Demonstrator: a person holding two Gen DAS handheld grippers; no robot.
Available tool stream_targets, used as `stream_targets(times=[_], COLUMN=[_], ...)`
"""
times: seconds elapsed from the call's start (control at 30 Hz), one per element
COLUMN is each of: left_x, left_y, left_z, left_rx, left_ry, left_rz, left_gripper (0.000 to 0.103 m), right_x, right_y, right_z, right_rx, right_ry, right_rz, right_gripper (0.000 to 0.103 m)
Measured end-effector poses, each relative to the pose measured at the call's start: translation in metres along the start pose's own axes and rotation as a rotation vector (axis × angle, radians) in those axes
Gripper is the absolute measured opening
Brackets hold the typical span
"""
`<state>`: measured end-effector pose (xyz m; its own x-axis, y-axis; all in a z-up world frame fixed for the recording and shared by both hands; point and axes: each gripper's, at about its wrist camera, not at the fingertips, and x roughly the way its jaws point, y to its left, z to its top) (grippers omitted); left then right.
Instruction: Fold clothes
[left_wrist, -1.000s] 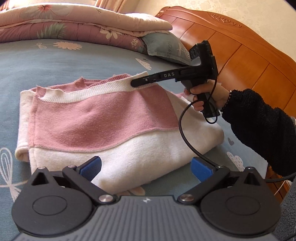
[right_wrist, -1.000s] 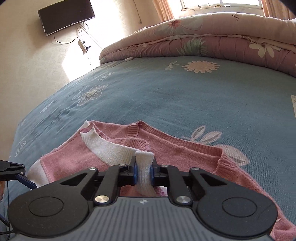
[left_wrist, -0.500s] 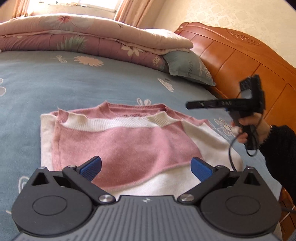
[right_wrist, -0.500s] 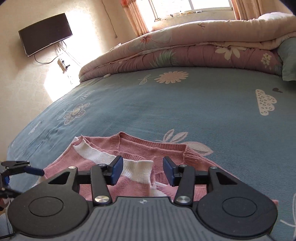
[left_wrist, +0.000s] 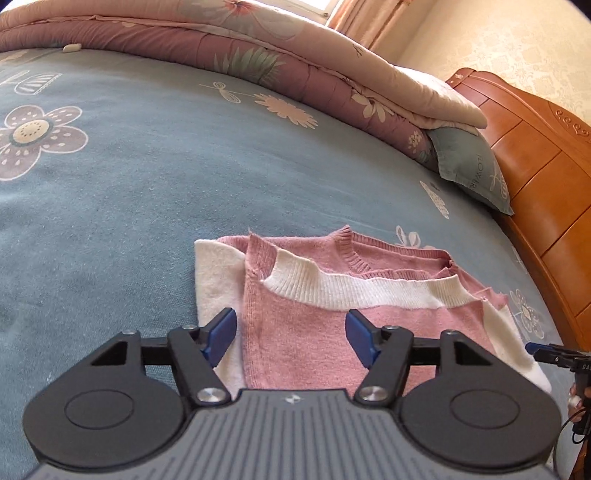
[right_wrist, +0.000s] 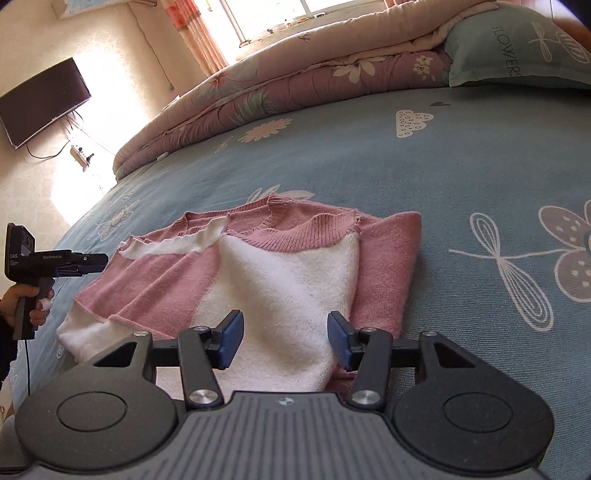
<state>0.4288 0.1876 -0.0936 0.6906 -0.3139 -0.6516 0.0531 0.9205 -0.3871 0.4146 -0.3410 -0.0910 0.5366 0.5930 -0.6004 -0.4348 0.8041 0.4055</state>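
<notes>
A folded pink and white sweater (left_wrist: 406, 317) lies on the blue flowered bed sheet (left_wrist: 147, 184). My left gripper (left_wrist: 290, 334) hovers low over its near left part, the jaws closing with pink knit showing between them and the pads not pressing on it. In the right wrist view the sweater (right_wrist: 288, 277) spreads ahead, and my right gripper (right_wrist: 285, 338) stands open above its white panel, holding nothing. Each view also catches the other side's tool: the right gripper (left_wrist: 546, 356) at the far right edge, the left gripper (right_wrist: 99, 260) at the far left, held by a hand.
A rolled floral quilt (left_wrist: 258, 55) and a blue-green pillow (left_wrist: 469, 166) line the far side of the bed. The wooden headboard (left_wrist: 535, 166) rises on the right. A wall television (right_wrist: 40, 99) hangs beyond the bed's foot.
My right gripper let go of the white ribbed hem, opened and drew back along the sweater. My left gripper swung toward the sweater's left side, and its jaws came closer together.
</notes>
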Motion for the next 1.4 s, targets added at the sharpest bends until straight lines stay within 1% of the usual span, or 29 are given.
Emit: stream_targets(times=[0.07, 0.13, 0.2, 0.23, 0.3, 0.33, 0.37, 0.4, 0.47, 0.57, 0.63, 0.77, 0.87, 1.0, 1.03, 1.13, 1.17, 1.2, 1.23, 1.27, 1.3, 1.37, 1.4], left_x=[0.003, 0.008, 0.014, 0.014, 0.011, 0.009, 0.007, 0.006, 0.002, 0.001, 0.004, 0.013, 0.019, 0.020, 0.021, 0.026, 0.027, 0.028, 0.028, 0.026, 0.024, 0.018, 0.014], left_y=[-0.005, -0.008, -0.009, -0.008, -0.005, -0.004, -0.002, -0.001, 0.001, 0.006, 0.009, 0.014, 0.013, 0.020, 0.020, 0.015, 0.012, 0.009, 0.006, 0.000, -0.008, -0.018, -0.019], left_z=[0.003, 0.005, 0.006, 0.006, 0.004, 0.003, 0.001, 0.000, -0.002, 0.001, 0.004, 0.010, 0.010, 0.009, 0.010, 0.014, 0.014, 0.014, 0.015, 0.013, 0.010, 0.007, 0.007], left_rx=[0.059, 0.101, 0.133, 0.127, 0.107, 0.098, 0.089, 0.079, 0.071, 0.056, 0.036, -0.006, -0.005, -0.022, -0.024, -0.002, 0.009, 0.020, 0.030, 0.065, 0.118, 0.175, 0.173], left_ry=[-0.015, -0.001, 0.012, 0.010, 0.006, 0.005, 0.003, 0.002, 0.001, 0.008, 0.021, 0.051, 0.077, 0.076, 0.077, 0.086, 0.086, 0.086, 0.086, 0.080, 0.070, 0.043, 0.025], left_rz=[0.008, 0.021, 0.036, 0.037, 0.028, 0.023, 0.018, 0.013, 0.016, 0.016, 0.002, -0.031, -0.056, -0.063, -0.063, -0.052, -0.042, -0.029, -0.016, 0.016, 0.062, 0.108, 0.123], left_gripper=[0.063, 0.063, 0.061, 0.059, 0.058, 0.056, 0.050, 0.047, 0.038, 0.038, 0.036, 0.034, 0.035, 0.034, 0.033, 0.032, 0.031, 0.031, 0.031, 0.025, 0.021, 0.008, 0.004], right_x=[0.002, 0.002, 0.002, 0.001, -0.004, -0.005, -0.007, -0.008, -0.008, -0.006, -0.005, 0.002, 0.012, 0.029, 0.032, 0.046, 0.051, 0.055, 0.059, 0.059, 0.056, 0.051, 0.044], right_y=[0.000, 0.002, 0.004, 0.003, -0.001, -0.004, -0.007, -0.010, -0.013, -0.014, -0.013, -0.018, -0.030, -0.043, -0.045, -0.048, -0.048, -0.047, -0.046, -0.044, -0.041, -0.037, -0.035], right_z=[0.002, 0.004, 0.005, 0.006, 0.007, 0.007, 0.007, 0.006, 0.004, 0.001, -0.001, 0.003, 0.010, 0.015, 0.016, 0.023, 0.025, 0.027, 0.030, 0.030, 0.030, 0.030, 0.031], right_rx=[0.000, -0.007, -0.012, -0.007, 0.011, 0.024, 0.036, 0.043, 0.051, 0.057, 0.057, 0.065, 0.113, 0.150, 0.160, 0.169, 0.169, 0.164, 0.155, 0.143, 0.129, 0.102, 0.092], right_ry=[-0.007, -0.015, -0.025, -0.035, -0.054, -0.061, -0.064, -0.065, -0.065, -0.063, -0.063, -0.065, -0.066, -0.039, -0.038, -0.032, -0.030, -0.026, -0.021, -0.026, -0.038, -0.062, -0.091], right_rz=[0.003, 0.001, 0.000, -0.002, -0.006, -0.006, -0.008, -0.013, -0.020, -0.012, -0.008, -0.008, 0.018, 0.045, 0.053, 0.070, 0.073, 0.067, 0.055, 0.040, 0.021, -0.015, -0.031], right_gripper=[0.056, 0.056, 0.056, 0.056, 0.056, 0.056, 0.057, 0.057, 0.058, 0.058, 0.058, 0.058, 0.058, 0.059, 0.059, 0.059, 0.057, 0.052, 0.045, 0.022, 0.014, 0.010, 0.010])
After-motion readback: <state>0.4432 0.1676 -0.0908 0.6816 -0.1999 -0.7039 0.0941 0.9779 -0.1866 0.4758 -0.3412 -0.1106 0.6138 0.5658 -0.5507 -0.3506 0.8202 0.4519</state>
